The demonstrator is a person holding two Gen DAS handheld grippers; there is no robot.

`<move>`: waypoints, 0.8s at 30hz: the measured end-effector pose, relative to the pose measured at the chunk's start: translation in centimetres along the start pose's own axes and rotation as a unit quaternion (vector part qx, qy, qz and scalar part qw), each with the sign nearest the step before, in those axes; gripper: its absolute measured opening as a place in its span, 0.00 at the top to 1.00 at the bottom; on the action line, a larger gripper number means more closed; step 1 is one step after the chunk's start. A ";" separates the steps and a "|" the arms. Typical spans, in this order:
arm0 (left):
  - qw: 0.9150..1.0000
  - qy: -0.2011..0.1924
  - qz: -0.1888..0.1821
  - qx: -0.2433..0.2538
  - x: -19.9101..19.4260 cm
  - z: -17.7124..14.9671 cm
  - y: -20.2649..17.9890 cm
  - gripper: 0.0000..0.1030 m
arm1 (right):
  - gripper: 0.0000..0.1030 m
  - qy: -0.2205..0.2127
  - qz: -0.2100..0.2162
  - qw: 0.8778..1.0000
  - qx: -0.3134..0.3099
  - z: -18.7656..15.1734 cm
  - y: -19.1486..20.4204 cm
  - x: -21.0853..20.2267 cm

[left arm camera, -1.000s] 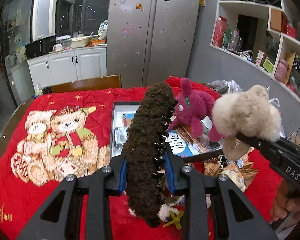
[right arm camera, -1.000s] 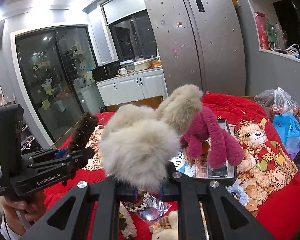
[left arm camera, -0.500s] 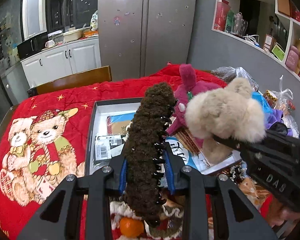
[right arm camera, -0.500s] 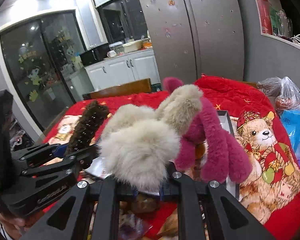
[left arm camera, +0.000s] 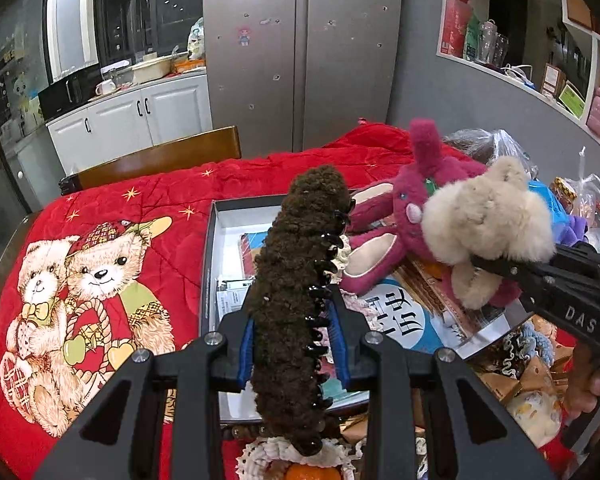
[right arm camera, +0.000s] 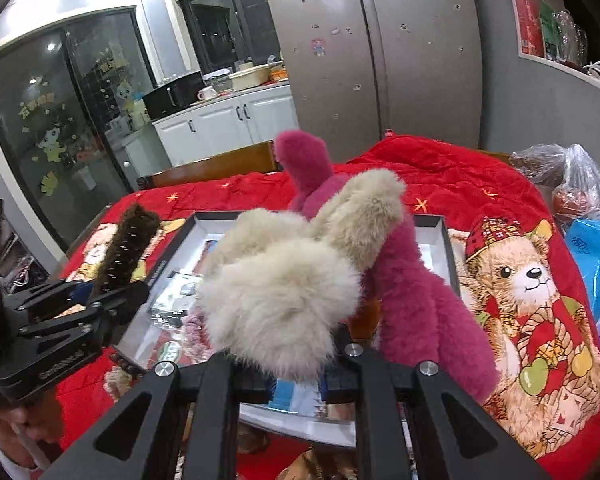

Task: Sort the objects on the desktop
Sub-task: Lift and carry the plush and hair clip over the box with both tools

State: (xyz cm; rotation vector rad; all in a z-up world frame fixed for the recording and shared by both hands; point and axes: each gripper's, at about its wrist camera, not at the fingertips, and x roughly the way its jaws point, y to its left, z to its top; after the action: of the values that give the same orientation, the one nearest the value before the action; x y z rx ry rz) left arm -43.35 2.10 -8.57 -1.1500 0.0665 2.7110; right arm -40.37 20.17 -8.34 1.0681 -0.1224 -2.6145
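My left gripper (left arm camera: 294, 340) is shut on a brown fuzzy hair claw clip (left arm camera: 296, 280) with black teeth, held upright above the near end of an open black box (left arm camera: 209, 264). My right gripper (right arm camera: 296, 376) is shut on a beige plush toy (right arm camera: 284, 292), held above the same box (right arm camera: 446, 240). The clip also shows at the left of the right wrist view (right arm camera: 126, 248), and the beige plush at the right of the left wrist view (left arm camera: 488, 220). A magenta plush bunny (left arm camera: 404, 216) lies across the box's far right part.
The table wears a red blanket (left arm camera: 112, 248) printed with teddy bears. The box holds papers and small packets. Crocheted pieces, an orange and snack wrappers lie at the near edge (left arm camera: 516, 376). Plastic bags (right arm camera: 580, 184) sit at the right. A wooden chair (left arm camera: 160, 156) stands behind the table.
Both grippers have moved forward over the box, still holding the clip and the beige plush. The box and the magenta bunny look nearer and lower in both views.
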 end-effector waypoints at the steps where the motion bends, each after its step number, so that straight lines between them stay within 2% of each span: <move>1: 1.000 0.000 -0.005 0.002 -0.1 0.0 -0.2 0.69 | 0.86 -0.002 -0.001 1.000 -0.006 0.0 0.4 -0.2; 4: 1.000 0.001 -0.015 0.008 -0.2 0.0 -0.7 0.69 | 0.86 -0.001 0.004 1.000 -0.022 -0.3 1.6 -0.4; 11: 1.000 0.007 -0.008 0.015 0.1 -0.4 -1.2 0.69 | 0.86 0.013 0.031 0.999 -0.037 -0.9 4.2 -0.9; 14: 1.000 0.007 -0.007 0.015 0.2 -0.4 -1.0 0.69 | 0.86 0.006 0.014 0.998 -0.057 -1.0 5.1 -1.3; 19: 1.000 -0.001 0.002 0.015 0.8 -0.5 -0.6 0.69 | 0.86 0.003 0.010 0.998 -0.064 -1.0 5.5 -1.4; 24: 1.000 0.014 -0.009 -0.003 1.7 -0.7 0.3 0.69 | 0.86 0.011 0.007 0.998 -0.058 -1.2 5.1 -0.4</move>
State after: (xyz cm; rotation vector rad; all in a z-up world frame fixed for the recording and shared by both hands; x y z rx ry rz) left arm -44.11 1.98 -10.26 -1.1854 0.0517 2.6809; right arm -37.96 15.55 -7.94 1.0512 0.0269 -2.5610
